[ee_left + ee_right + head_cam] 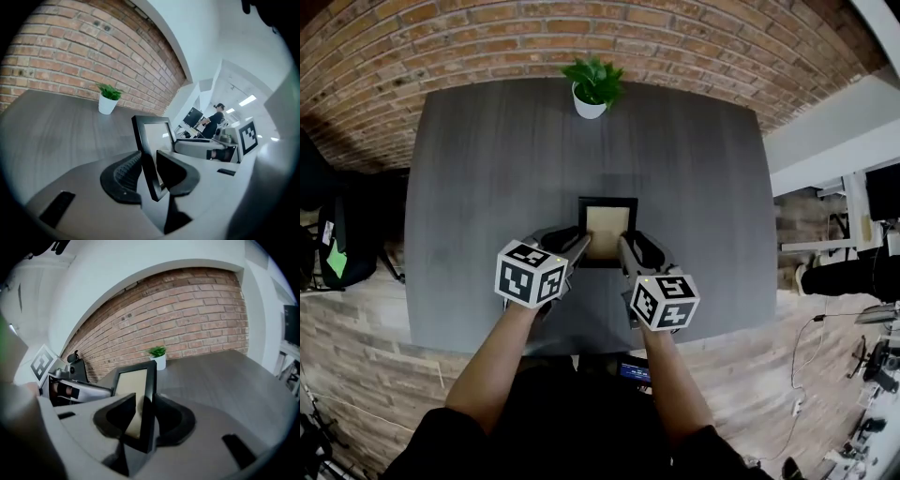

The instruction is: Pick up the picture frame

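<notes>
Both sides are on it: the left hand-held gripper [579, 246] has its jaws closed down on the left border of the picture frame [607, 232], and the right hand-held gripper [626, 246] is clamped the same way on the right border. The frame sits between the two near the middle of the grey worktop [478, 187]. From the left gripper view the black edge [149, 176] runs straight down the slot between the pads. The right gripper view shows the same narrow strip pinched [143, 420]. That strip is the worry, because each bite looks to catch only the thin border, low on the frame, with most of the frame standing clear beyond the jaws. If one hand rises faster than the other, the frame will likely twist and could pop out of one side. If the hands drift apart, a border could slide free and the frame would drop onto the worktop. Squeezing harder to make up for that risks stressing the glazed front. I can't tell whether the lower edge touches the worktop. The potted plant [593, 86] is well apart at the far edge, so a knock there looks unlikely.
</notes>
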Tool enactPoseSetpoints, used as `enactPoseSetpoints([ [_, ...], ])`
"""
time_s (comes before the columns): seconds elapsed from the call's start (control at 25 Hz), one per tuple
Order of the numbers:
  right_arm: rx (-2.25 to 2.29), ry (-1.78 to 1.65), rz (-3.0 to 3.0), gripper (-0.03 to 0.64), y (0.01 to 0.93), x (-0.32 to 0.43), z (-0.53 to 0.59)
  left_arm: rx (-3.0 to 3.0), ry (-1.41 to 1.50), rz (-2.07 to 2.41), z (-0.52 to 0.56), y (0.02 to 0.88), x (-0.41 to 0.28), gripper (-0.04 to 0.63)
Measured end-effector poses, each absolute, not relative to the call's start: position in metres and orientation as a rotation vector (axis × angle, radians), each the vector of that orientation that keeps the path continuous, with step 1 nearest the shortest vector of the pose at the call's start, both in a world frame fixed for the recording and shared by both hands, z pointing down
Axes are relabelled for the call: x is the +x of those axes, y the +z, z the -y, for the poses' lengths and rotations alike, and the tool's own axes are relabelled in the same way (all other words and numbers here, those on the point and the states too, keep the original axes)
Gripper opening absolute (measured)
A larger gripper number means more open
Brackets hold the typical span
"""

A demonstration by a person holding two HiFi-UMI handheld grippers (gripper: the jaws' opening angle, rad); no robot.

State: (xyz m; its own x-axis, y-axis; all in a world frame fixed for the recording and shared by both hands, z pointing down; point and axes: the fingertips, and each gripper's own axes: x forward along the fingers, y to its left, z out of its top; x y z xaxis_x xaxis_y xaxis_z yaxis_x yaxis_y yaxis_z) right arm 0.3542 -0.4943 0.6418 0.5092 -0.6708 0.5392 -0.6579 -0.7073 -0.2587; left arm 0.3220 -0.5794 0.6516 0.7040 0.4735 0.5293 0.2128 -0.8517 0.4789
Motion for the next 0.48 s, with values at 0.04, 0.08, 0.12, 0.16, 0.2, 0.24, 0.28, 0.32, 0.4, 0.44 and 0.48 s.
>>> enactPoseSetpoints([
  [0.04,-2.736,-0.946,-1.208,0.129,0.631,0.353,0.497,2.554,0.905,-0.534,0.582,0.640,0.321,0.094],
  [0.08,-2.758,-0.910,-1.220,0.129,0.620,0.351,0.499,2.575,0.873,-0.534,0.584,0.628,0.320,0.092],
  [0.12,-2.778,-0.874,-1.229,0.129,0.609,0.349,0.501,2.595,0.842,-0.535,0.586,0.616,0.318,0.090],
  [0.16,-2.794,-0.838,-1.236,0.129,0.599,0.347,0.503,2.615,0.812,-0.537,0.589,0.604,0.316,0.089],
  [0.2,-2.807,-0.803,-1.241,0.129,0.588,0.345,0.504,2.638,0.785,-0.539,0.590,0.593,0.314,0.086],
  [0.24,-2.817,-0.768,-1.246,0.129,0.579,0.343,0.506,2.663,0.759,-0.540,0.592,0.583,0.311,0.084],
  [0.28,-2.827,-0.731,-1.251,0.129,0.569,0.342,0.507,2.691,0.734,-0.540,0.593,0.572,0.310,0.084],
  [0.32,-2.838,-0.692,-1.257,0.128,0.559,0.341,0.508,2.719,0.709,-0.538,0.594,0.562,0.308,0.083],
  [0.4,-2.858,-0.610,-1.270,0.127,0.539,0.339,0.508,2.769,0.660,-0.532,0.593,0.543,0.304,0.081],
  [0.44,-2.864,-0.566,-1.276,0.127,0.529,0.338,0.507,2.789,0.635,-0.529,0.591,0.534,0.302,0.081],
  [0.48,-2.867,-0.521,-1.282,0.127,0.519,0.338,0.504,2.806,0.611,-0.527,0.589,0.526,0.301,0.081],
])
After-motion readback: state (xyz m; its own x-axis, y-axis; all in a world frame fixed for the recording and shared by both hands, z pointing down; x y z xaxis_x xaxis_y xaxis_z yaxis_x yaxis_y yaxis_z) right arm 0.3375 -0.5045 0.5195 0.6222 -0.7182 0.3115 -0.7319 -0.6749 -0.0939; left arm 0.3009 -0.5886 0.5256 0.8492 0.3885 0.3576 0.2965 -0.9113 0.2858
